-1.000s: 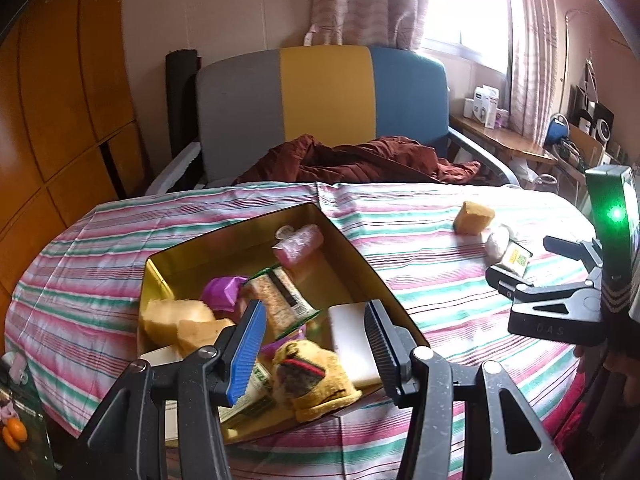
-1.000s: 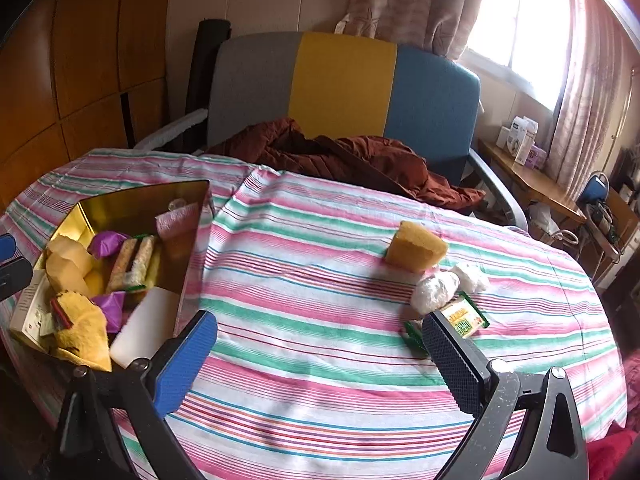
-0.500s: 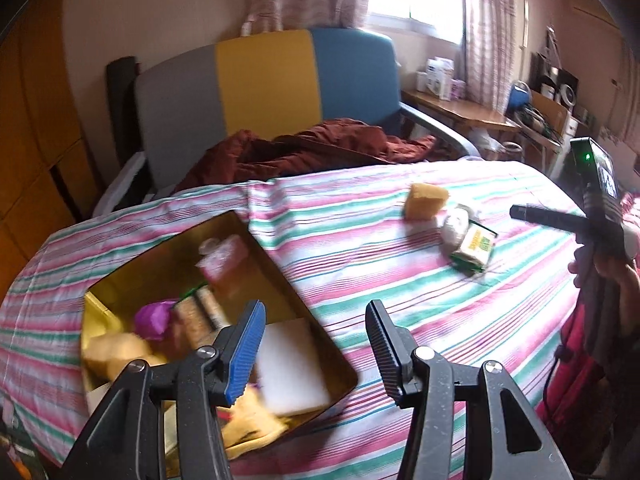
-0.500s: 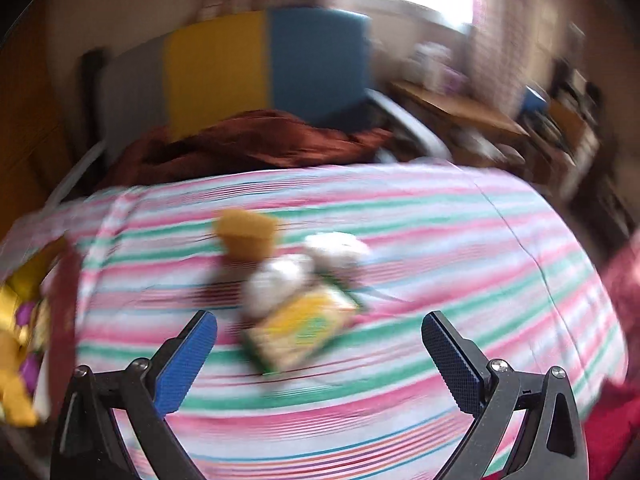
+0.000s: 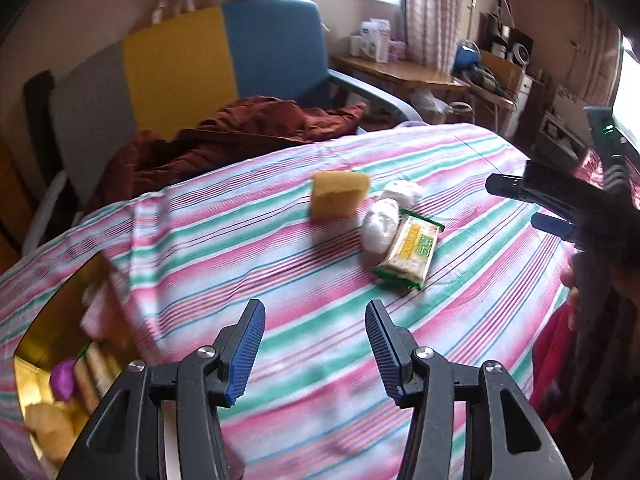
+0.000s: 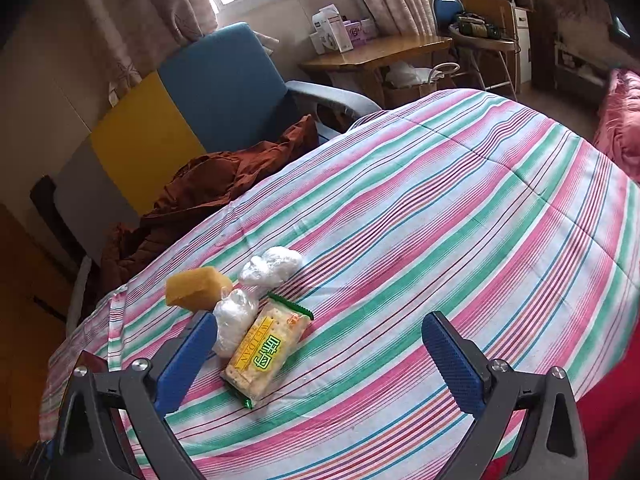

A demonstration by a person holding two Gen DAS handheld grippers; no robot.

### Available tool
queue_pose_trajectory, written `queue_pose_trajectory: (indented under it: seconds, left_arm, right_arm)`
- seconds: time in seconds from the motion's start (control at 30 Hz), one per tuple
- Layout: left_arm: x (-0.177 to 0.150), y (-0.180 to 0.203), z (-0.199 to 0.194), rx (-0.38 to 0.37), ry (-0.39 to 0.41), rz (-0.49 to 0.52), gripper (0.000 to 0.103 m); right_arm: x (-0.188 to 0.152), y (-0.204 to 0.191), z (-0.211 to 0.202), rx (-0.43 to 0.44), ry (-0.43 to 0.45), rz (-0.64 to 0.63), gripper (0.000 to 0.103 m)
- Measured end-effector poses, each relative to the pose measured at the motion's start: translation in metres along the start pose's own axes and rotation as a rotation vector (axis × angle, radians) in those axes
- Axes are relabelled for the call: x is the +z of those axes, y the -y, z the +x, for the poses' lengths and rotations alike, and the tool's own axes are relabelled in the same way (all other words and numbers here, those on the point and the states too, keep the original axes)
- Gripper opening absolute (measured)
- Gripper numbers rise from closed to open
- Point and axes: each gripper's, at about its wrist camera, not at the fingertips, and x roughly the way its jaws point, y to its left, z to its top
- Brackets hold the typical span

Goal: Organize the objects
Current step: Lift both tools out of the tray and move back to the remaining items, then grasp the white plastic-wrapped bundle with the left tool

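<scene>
Jaws of the right gripper stand wide and empty over the striped table; the left gripper is part open, also empty. Nearest lies the cracker packet: light, crinkly, brittle inside, best pinched across its short sides. Beyond, 2 soft white bundles, then a squashy yellow sponge.

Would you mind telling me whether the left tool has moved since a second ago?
Yes. The left tool has swung away from the gold tin, toward the cracker packet on the striped cloth.
</scene>
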Motion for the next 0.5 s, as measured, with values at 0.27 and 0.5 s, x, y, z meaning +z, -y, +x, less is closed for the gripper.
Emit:
queue_pose_trajectory:
  seconds: [0.27,0.5]
  left_arm:
    - [0.041,0.022,0.061,-0.098,-0.05,0.012,0.053]
    - [0.062,0.036,0.11,-0.181,-0.096,0.028,0.053]
  right_arm:
    - [-0.001,0.004,0.005,0.045,-0.029,0.03,0.103]
    - [0.0,0.012,0.01,0.078,-0.061,0.071,0.103]
